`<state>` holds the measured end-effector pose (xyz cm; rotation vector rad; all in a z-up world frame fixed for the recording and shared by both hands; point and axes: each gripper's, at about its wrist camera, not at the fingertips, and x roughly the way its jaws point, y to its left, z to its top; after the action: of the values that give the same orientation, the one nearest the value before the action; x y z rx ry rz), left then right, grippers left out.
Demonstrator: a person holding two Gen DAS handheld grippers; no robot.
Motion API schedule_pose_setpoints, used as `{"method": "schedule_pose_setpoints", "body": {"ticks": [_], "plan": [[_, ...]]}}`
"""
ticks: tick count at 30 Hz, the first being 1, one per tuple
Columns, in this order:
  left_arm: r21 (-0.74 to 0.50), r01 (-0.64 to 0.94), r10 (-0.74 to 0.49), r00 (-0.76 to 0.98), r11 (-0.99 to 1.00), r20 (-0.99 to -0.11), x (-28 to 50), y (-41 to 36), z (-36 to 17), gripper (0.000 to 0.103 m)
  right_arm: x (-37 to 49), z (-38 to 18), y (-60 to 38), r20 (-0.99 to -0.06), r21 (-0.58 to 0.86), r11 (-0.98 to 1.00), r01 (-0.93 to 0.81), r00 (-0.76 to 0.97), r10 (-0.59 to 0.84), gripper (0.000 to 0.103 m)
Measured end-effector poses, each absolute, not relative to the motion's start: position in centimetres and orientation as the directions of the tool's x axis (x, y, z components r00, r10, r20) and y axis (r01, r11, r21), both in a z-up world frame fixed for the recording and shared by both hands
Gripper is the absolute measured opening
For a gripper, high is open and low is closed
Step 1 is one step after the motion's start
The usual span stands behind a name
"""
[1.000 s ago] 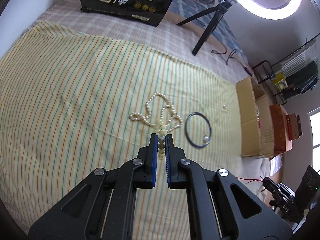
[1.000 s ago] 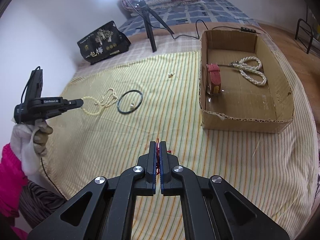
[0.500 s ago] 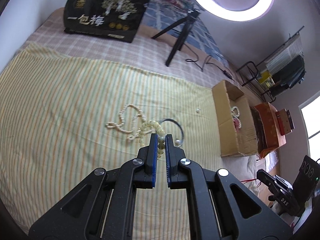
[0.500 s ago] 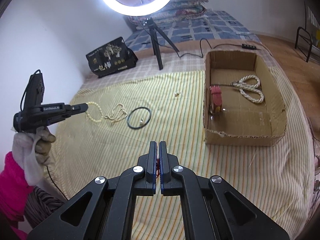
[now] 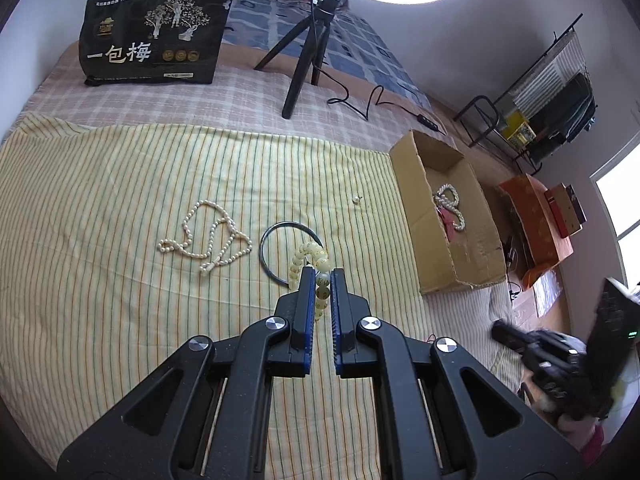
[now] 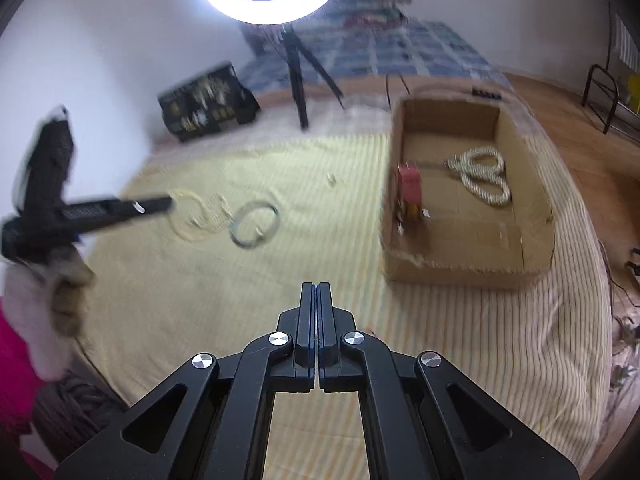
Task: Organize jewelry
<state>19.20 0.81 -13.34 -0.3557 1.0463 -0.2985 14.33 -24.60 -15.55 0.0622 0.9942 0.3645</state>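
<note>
My left gripper is shut on a pale yellow bead bracelet and holds it up above the striped cloth. A white pearl necklace lies on the cloth to the left, and a dark bangle lies just beyond the fingertips. A small pearl earring lies farther right. The cardboard box at the right holds a pearl strand and a red item. My right gripper is shut, with nothing seen between its jaws, above the cloth in front of the box.
A black printed bag and a ring-light tripod stand at the back of the bed. An orange box and a metal rack sit off the bed at the right. The right wrist view is blurred.
My left gripper has lifted the bead bracelet off the cloth and swung right toward the box. My right gripper has risen and pulled back; the red thread seen between its fingers a second ago no longer shows.
</note>
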Motion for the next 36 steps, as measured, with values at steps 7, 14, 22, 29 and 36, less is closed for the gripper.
{"method": "schedule_pose_setpoints", "body": {"ticks": [7,14,22,29,36], "plan": [[-0.425,0.053,-0.398,0.471,0.904,-0.787,19.3,1.3,-13.5,0.005,14.7,-20.3,-23.2,-0.886,0.151,0.921,-0.359,0.365,0.287,0.050],[-0.424,0.041,-0.392,0.472,0.905,-0.790,19.3,2.1,-13.6,0.005,15.1,-23.3,-21.3,-0.921,0.054,0.904,-0.424,0.329,0.210,0.050],[-0.430,0.033,-0.393,0.474,0.902,-0.788,19.5,2.6,-13.6,0.005,16.0,-25.4,-21.5,-0.931,0.035,0.905,-0.424,0.316,0.184,0.050],[-0.427,0.038,-0.393,0.472,0.903,-0.789,19.6,2.4,-13.6,0.005,14.8,-25.6,-20.0,-0.934,0.017,0.859,-0.512,0.300,0.197,0.049],[-0.425,0.037,-0.391,0.472,0.904,-0.790,19.5,2.3,-13.6,0.005,14.6,-25.6,-19.4,-0.937,0.003,0.853,-0.522,0.298,0.185,0.011]]}}
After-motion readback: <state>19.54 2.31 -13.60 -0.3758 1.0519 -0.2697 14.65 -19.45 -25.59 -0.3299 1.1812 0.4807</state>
